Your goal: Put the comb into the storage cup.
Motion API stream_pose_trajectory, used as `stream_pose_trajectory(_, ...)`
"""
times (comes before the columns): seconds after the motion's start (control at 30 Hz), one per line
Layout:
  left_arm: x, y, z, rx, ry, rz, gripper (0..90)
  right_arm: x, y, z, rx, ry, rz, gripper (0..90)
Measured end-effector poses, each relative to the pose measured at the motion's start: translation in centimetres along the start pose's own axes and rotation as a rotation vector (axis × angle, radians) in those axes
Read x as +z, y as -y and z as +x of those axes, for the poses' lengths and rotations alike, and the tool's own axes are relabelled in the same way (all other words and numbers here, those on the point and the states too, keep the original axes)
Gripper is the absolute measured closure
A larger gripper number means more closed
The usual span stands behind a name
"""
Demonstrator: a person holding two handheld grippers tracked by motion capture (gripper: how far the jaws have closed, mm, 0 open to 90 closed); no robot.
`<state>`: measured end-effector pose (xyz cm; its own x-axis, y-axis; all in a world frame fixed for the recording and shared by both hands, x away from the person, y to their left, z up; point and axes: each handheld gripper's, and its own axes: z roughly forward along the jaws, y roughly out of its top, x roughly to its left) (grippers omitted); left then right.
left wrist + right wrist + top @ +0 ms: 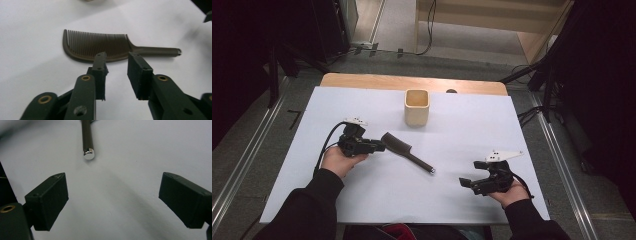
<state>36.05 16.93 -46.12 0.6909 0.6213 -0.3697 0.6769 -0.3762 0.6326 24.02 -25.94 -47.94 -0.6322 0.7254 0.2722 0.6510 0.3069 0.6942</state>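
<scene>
Comb [404, 148] lies flat near the middle of the tabletop [302, 165], toothed head toward your left gripper [379, 147], handle running off toward the right-hand near corner. It looks a light, stiff plastic piece, smooth and thin, so it could skate on that white surface; your best hold is the solid spine or the round handle, not the fine teeth, which may flex. Left fingers [100, 72] stand part-spread just short of the spine, pinching nothing. Your right gripper [467, 183] waits beyond the handle's shiny cap [88, 153], fingers spread wide and empty. Beige cup [417, 107] sits toward the far edge; its bottom is hidden from you.
</scene>
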Motion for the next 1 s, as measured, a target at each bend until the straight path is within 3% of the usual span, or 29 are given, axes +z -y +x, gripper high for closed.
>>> stream_pose_trajectory(0.2, -1.0, 0.4, -0.4, -0.028, 0.013, -0.023, 50.4, 0.0, 0.0, 0.0, -0.003, 0.001, 0.002, 7.3)
stream_pose_trajectory(0.4, -2.2, 1.5, -0.7, -0.043, 0.034, -0.092, 38.5, 0.1, 0.0, 0.1, -0.003, -0.001, -0.002, 7.3)
stream_pose_trajectory(1.0, -3.6, 4.2, -2.7, 0.014, 0.066, -0.095, 29.9, 0.2, 0.0, 0.1, -0.003, -0.003, -0.002, 7.3)
